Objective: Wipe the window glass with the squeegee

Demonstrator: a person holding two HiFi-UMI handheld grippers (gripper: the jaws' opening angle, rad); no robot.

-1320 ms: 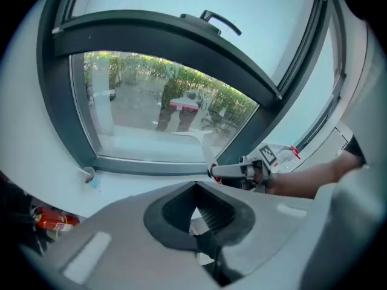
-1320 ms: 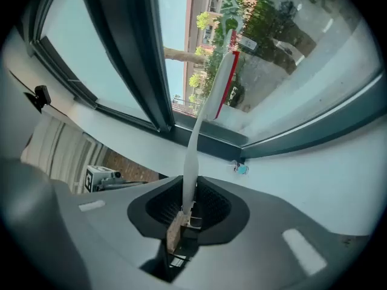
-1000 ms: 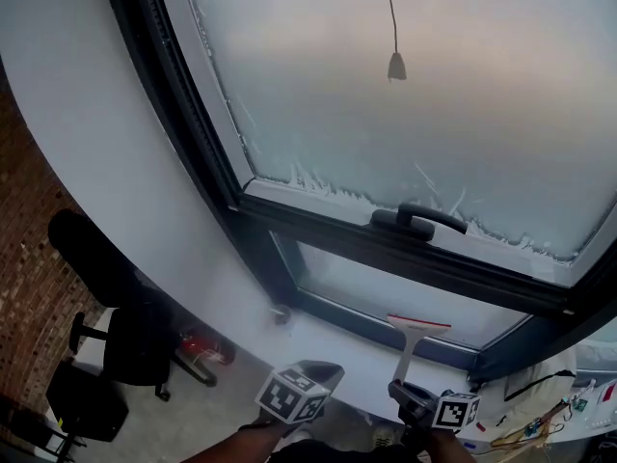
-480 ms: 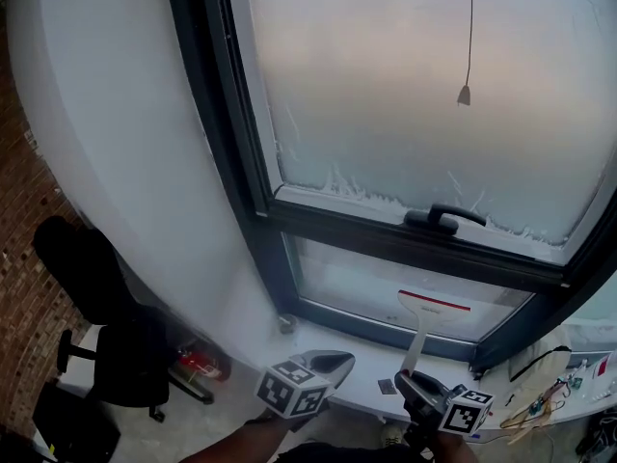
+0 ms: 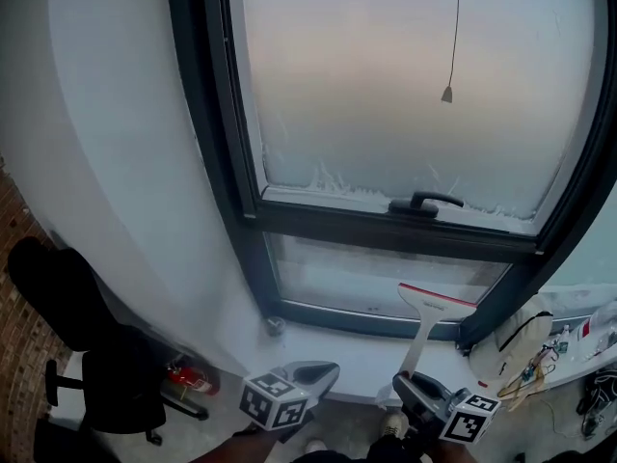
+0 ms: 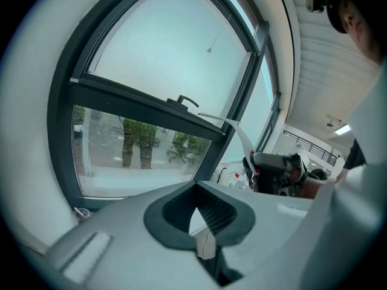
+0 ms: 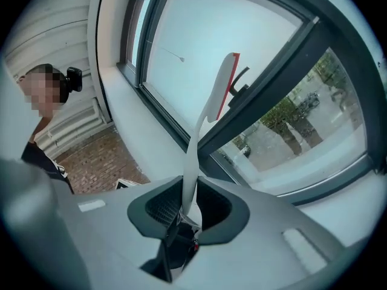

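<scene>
Two hand-held grippers sit low in the head view, side by side before a dark-framed window. The right gripper (image 5: 416, 384) has its jaws closed narrowly on the white handle of the squeegee (image 5: 424, 321). In the right gripper view the handle stands straight up out of the pads of the right gripper (image 7: 187, 207), and the squeegee (image 7: 208, 110) curves away to its red-edged blade. That blade lies above and just beyond this gripper, in front of the right end of the lower pane (image 5: 337, 278); whether the rubber touches the glass cannot be told. The left gripper (image 5: 323, 369), a little to the left of its partner, holds nothing. In its own view the jaws of the left gripper (image 6: 196, 219) are drawn close, with only a thin wedge of light between the dark pads, and the squeegee (image 6: 233, 128) shows off to its right. Each gripper carries a marker cube, one (image 5: 273, 400) behind the left jaws and one (image 5: 470, 415) behind the right. The white window sill (image 5: 328, 340) runs just ahead of both grippers. Higher up, well beyond them, is the frosted upper pane (image 5: 386, 85), with a black window handle (image 5: 424, 202) on its lower edge and a pull cord (image 5: 448, 93) hanging before it. A black office chair (image 5: 106, 374) stands far to the left of the left gripper, and loose cables (image 5: 525, 369) lie on the sill to the right of the right one.
</scene>
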